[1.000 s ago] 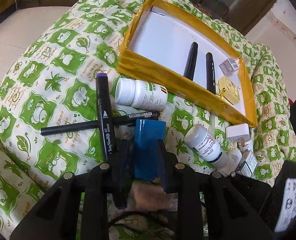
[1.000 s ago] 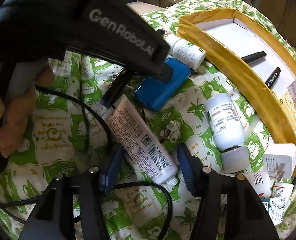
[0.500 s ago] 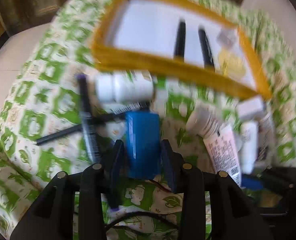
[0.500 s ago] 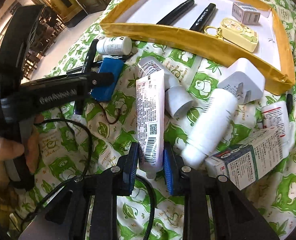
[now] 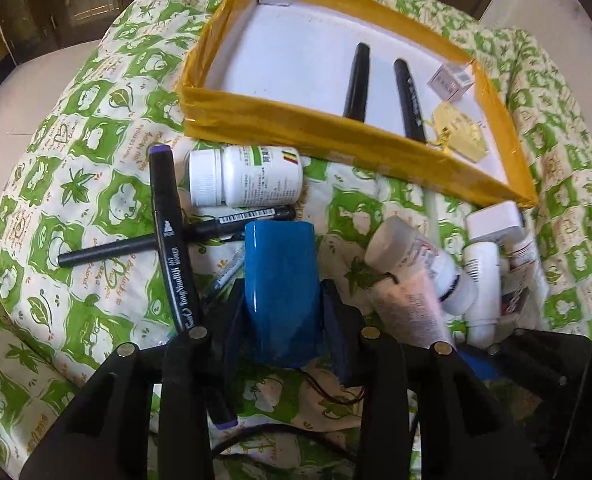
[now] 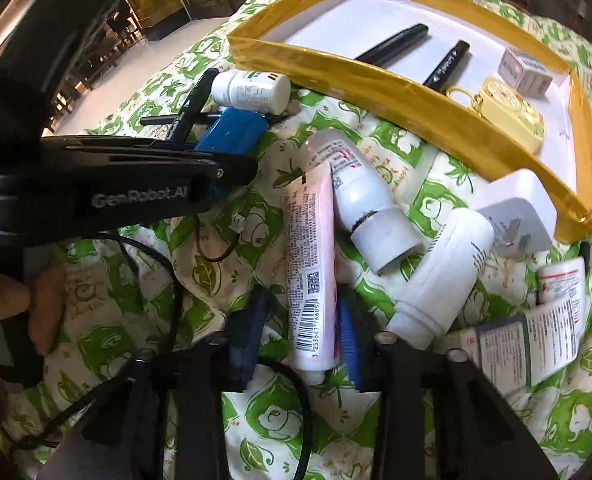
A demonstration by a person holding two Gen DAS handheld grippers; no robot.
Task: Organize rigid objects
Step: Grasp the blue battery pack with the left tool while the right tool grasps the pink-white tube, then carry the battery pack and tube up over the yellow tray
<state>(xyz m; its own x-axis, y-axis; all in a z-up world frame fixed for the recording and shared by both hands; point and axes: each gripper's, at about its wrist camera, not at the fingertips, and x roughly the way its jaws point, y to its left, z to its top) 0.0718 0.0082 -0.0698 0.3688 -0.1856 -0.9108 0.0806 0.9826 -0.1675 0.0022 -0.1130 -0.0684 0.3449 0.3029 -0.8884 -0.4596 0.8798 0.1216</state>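
My left gripper is shut on a blue battery pack and holds it just above the green-patterned cloth; it also shows in the right wrist view. My right gripper has its jaws around a pink-white tube, slightly parted from it, so it reads as open. A yellow-rimmed tray lies beyond, holding two black markers, a small box and a yellow keychain case.
On the cloth lie a white pill bottle, a purple-capped marker, a thin black pen, white bottles, a white charger plug and a carton. A thin wire trails from the battery.
The left gripper tilted and steadied with the battery still in it. The right gripper closed in on the tube, then its jaws widened a little and the tube shifted.
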